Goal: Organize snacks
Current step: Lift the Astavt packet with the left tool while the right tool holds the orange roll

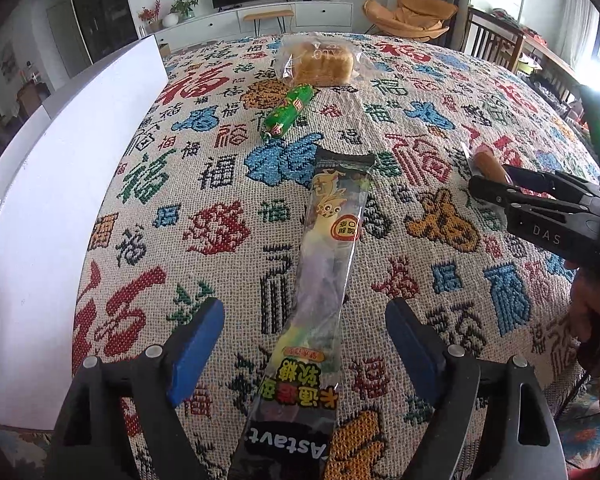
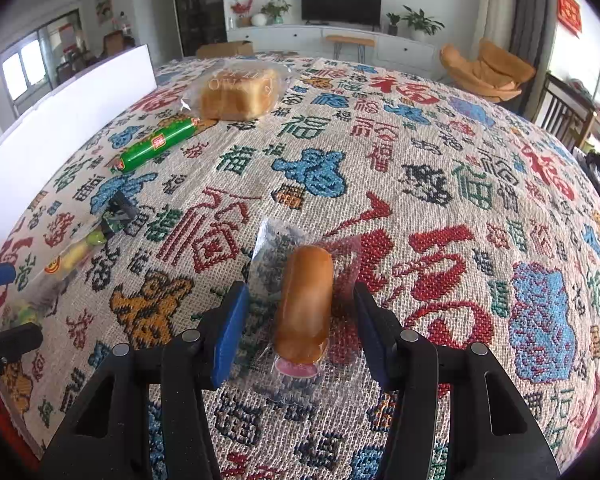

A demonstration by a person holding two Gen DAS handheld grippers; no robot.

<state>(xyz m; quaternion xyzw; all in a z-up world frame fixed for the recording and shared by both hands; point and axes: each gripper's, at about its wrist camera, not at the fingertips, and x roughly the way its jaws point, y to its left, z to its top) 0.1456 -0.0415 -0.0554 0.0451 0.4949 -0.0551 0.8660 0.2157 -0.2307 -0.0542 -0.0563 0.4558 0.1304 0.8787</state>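
Jaws of both grippers stand wide apart and grip nothing; each pair straddles one snack lying on the patterned woven cloth that covers the surface.

Left gripper: the long clear-and-black candy packet with yellow cartoon print lies between the blue pads, its long axis running straight ahead, parallel to the fingers. The near end of the packet passes under the jaws; the far end lies well ahead. Neither pad touches the wrapper. Closing here would pinch the packet across its narrow width, which appears to be the correct orientation.

Right gripper: the short golden-brown roll in clear wrapping sits between the pads, long axis likewise pointing ahead. Clearance shows on both sides, with the loose film spreading toward each pad. This roll is the nearer item for the right hand.

Ahead and to the left of both jaws lie the green cylindrical sausage-shaped snack and, beyond it, the bagged loaf of sliced bread. A white upright board borders the left side.

Judgement: both grasps are aligned but not yet made.
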